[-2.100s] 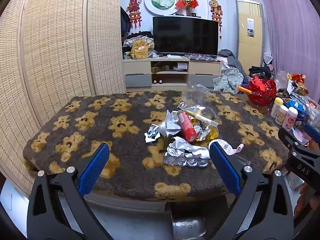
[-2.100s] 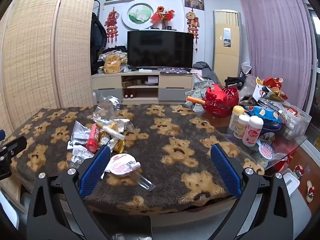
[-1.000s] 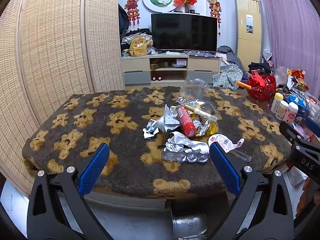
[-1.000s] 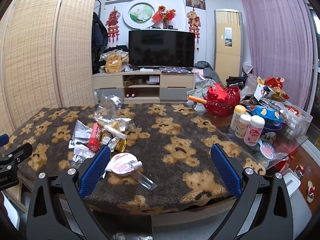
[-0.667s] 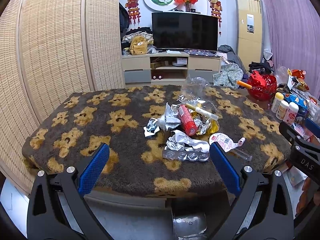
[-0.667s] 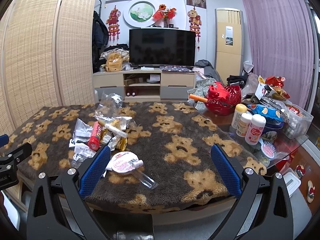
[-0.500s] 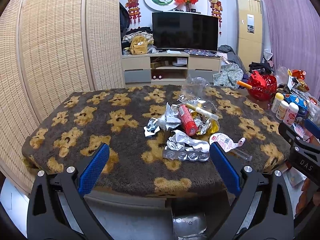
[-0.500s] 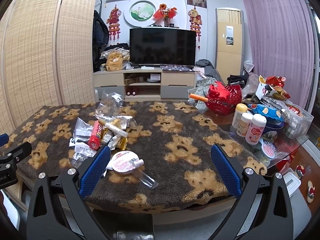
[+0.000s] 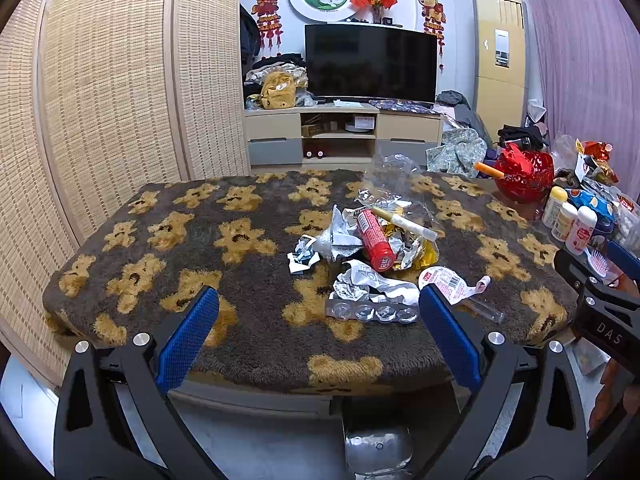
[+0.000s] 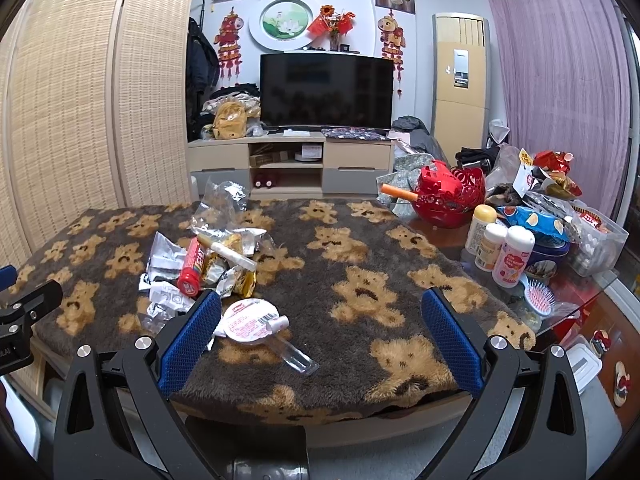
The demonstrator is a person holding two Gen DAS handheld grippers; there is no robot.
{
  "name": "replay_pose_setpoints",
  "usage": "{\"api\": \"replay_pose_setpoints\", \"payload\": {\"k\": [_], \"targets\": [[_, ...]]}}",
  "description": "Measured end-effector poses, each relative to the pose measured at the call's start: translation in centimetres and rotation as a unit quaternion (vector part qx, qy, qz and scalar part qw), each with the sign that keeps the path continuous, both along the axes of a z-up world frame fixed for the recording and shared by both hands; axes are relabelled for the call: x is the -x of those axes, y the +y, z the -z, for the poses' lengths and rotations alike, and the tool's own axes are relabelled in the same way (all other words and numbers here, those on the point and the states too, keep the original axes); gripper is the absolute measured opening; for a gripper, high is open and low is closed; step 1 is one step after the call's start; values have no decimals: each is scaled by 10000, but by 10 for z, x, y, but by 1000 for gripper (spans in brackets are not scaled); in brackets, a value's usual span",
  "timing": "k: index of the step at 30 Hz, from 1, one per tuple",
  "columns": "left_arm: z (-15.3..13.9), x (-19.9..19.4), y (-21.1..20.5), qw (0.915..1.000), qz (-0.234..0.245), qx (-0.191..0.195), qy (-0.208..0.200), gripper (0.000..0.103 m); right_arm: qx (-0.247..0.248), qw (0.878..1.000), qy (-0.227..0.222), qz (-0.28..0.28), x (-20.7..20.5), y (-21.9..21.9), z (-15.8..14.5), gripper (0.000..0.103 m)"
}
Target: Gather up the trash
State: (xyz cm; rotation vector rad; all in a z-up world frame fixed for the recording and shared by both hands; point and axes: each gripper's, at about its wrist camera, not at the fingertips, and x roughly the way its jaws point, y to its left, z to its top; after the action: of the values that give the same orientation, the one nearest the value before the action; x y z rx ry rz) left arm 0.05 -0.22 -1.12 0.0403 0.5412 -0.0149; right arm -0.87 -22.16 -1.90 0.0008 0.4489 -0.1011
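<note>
Trouble could be expected from the crinkly wrappers and the red tube being heaped together, so a pinch might drag neighbours off the bear-print tabletop (that fuzzy cover wouldn't help). The round peel-off lid and clear tube were seen lying flat, hard to get under. Both the left gripper and right gripper were held with jaws spread wide, nothing grasped. The pile was found ahead of the left jaws; only the lid was just beside the right gripper's left fingertip.
</note>
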Motion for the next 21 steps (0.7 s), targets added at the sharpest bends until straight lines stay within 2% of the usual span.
{"api": "replay_pose_setpoints", "payload": {"k": [21], "targets": [[6, 3, 7, 10000, -42, 31, 8, 95, -2, 10000, 61, -7, 2, 2, 6, 100]]}}
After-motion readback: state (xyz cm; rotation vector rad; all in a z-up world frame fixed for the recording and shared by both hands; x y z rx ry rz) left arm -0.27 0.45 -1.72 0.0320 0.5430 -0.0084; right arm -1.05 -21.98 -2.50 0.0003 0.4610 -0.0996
